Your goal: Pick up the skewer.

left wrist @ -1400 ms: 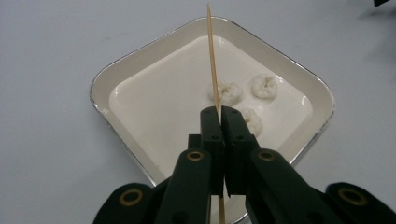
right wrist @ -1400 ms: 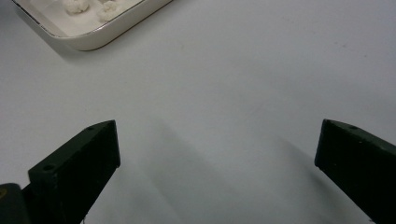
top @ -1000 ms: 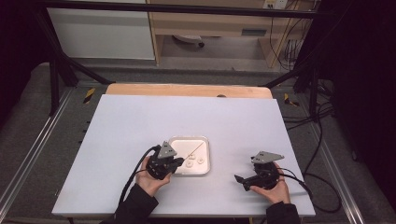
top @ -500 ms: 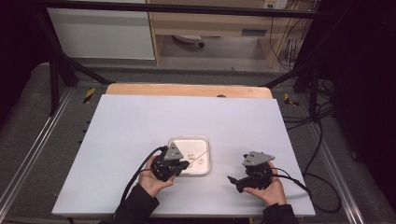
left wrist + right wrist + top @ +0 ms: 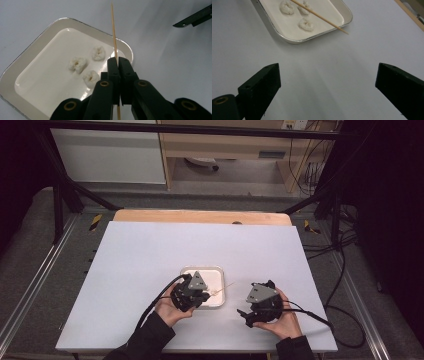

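My left gripper (image 5: 204, 295) (image 5: 117, 62) is shut on a thin wooden skewer (image 5: 113, 32) (image 5: 225, 287), which sticks out past the jaws over the right rim of a small white tray (image 5: 202, 268) (image 5: 62, 20). Three white puffy pieces (image 5: 78, 63) (image 5: 305, 24) lie in the tray under the skewer (image 5: 319, 16). My right gripper (image 5: 246, 299) (image 5: 328, 72) hovers to the right of the tray (image 5: 287, 40), open, pointing at it. Its jaws have just been closing a little, with nothing between them.
The tray sits near the front middle of a white tabletop (image 5: 150, 255) with a wooden strip (image 5: 200, 216) along its far edge. Cables (image 5: 320, 317) trail from both grippers toward the front and right. A dark metal frame (image 5: 60, 195) stands around the table.
My right gripper has moved left toward the tray and lifted a little. My left gripper, with the skewer, has shifted slightly right over the tray's near edge.
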Action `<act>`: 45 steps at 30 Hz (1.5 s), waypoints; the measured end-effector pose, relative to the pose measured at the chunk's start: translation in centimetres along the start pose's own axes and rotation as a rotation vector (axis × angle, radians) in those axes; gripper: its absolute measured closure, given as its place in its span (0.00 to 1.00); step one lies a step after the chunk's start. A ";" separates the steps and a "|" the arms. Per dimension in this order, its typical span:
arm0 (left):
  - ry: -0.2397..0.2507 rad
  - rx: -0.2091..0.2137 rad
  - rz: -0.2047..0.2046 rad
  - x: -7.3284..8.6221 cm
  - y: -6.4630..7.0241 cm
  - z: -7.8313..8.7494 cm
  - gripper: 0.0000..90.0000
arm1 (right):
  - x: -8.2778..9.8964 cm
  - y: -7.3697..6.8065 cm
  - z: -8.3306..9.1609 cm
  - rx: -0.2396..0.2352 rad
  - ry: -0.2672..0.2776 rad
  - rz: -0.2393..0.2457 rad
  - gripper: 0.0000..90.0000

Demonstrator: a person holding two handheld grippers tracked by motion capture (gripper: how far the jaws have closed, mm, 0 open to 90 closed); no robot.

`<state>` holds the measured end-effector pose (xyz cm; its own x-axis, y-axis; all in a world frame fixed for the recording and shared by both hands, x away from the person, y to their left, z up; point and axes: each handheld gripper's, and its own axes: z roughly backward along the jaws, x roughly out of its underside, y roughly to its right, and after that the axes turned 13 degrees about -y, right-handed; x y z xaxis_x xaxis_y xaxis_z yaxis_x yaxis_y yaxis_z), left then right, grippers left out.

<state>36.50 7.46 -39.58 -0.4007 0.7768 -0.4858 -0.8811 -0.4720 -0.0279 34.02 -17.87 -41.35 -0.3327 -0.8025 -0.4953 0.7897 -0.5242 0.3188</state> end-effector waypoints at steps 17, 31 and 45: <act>-0.063 0.043 -0.106 -2.8 1.5 -1.5 0.98 | -0.7 -0.7 -0.4 0.055 -0.004 0.212 0.26; -0.093 0.062 -0.164 -4.1 2.7 -2.2 0.98 | -0.4 -0.8 -1.0 0.068 -0.017 0.407 0.62; -0.092 0.085 -0.185 -4.0 3.0 -2.2 0.98 | 0.0 -0.9 -1.5 0.091 -0.060 0.587 0.89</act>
<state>36.06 2.03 -39.58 -0.2477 0.8836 -0.3974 -0.9582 -0.2840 -0.0341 34.06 -16.99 -42.81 0.1150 -0.9788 -0.1697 0.8039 -0.0087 0.5947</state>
